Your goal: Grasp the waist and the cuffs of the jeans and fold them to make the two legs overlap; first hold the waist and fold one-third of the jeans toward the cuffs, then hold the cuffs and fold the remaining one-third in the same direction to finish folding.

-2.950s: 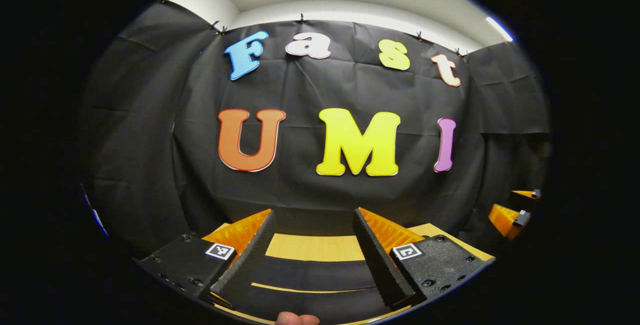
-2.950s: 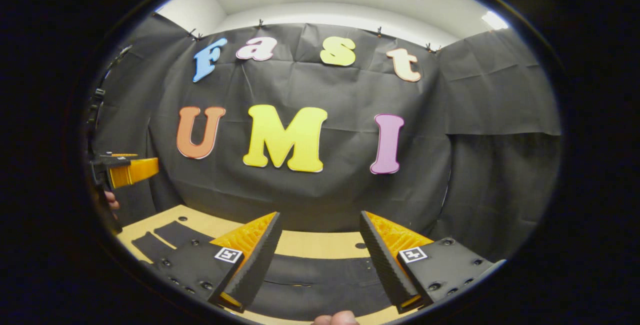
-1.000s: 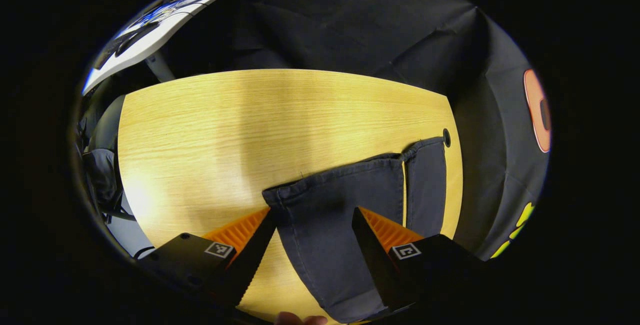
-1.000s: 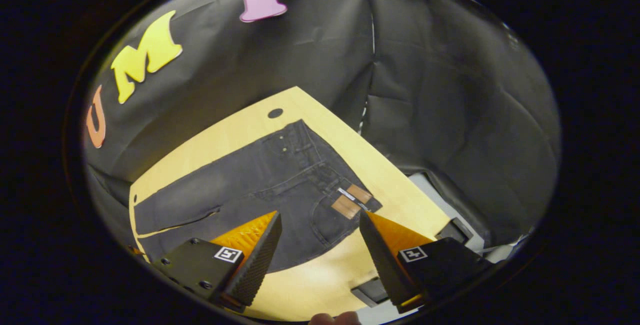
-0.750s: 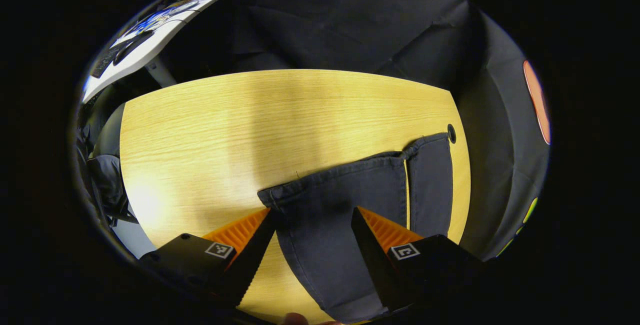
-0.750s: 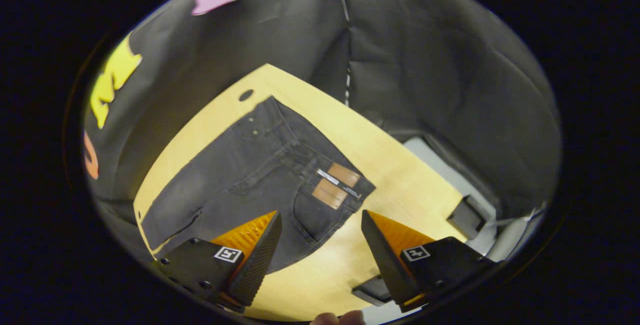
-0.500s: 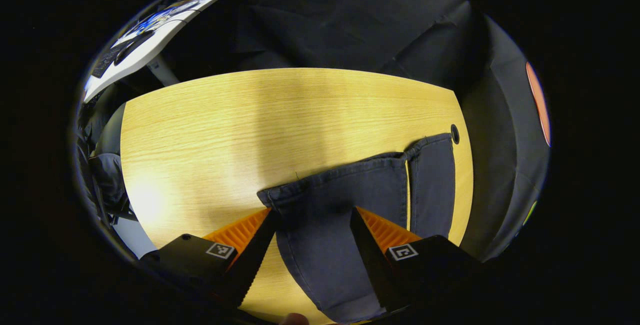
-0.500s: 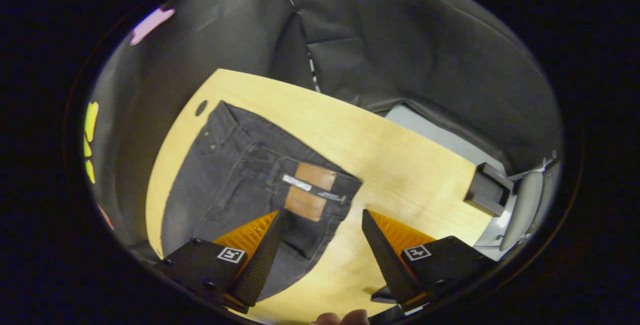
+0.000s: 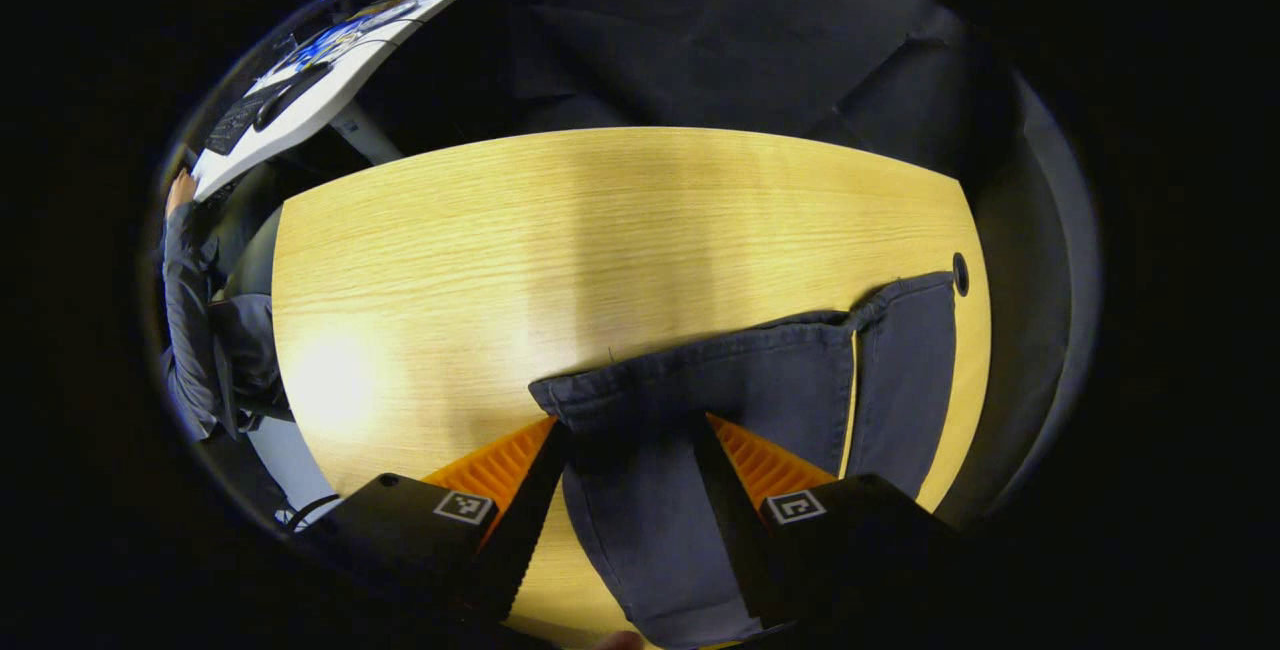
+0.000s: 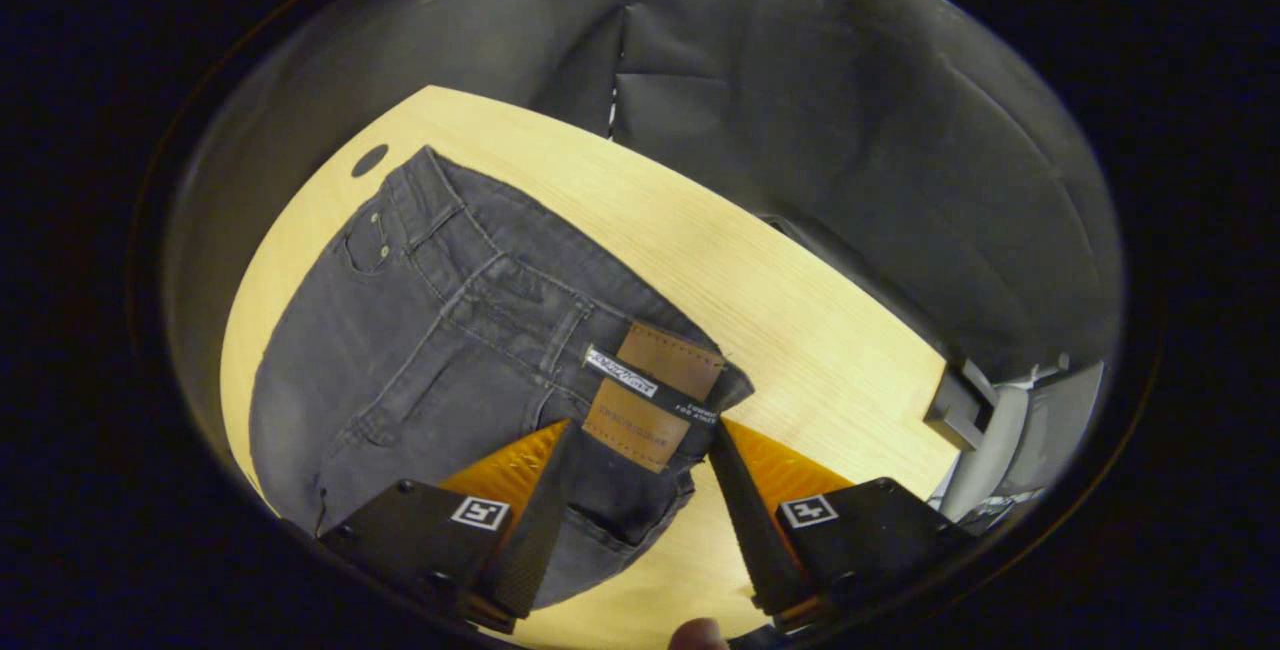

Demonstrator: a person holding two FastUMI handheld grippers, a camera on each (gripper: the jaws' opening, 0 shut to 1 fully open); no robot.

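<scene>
The dark jeans [image 10: 440, 330] lie flat on the wooden table [image 9: 480, 260], both legs side by side with a strip of table between them. The left claw [image 9: 628, 430] hangs wide open over the nearer leg's cuff [image 9: 690, 370]; the right claw [image 10: 632, 435] hangs wide open over the waist by the leather patch [image 10: 655, 395]; neither holds cloth. Judging from this, each claw should straddle the hem edge beside the patch and the cuff, then pinch both layers squarely.

A pale wooden tabletop [image 9: 520, 250] lies before me, with a small round hole [image 9: 960, 273] near its far edge. Black cloth walls [image 10: 850, 130] close it in. A white desk [image 9: 300, 100] stands beyond the booth.
</scene>
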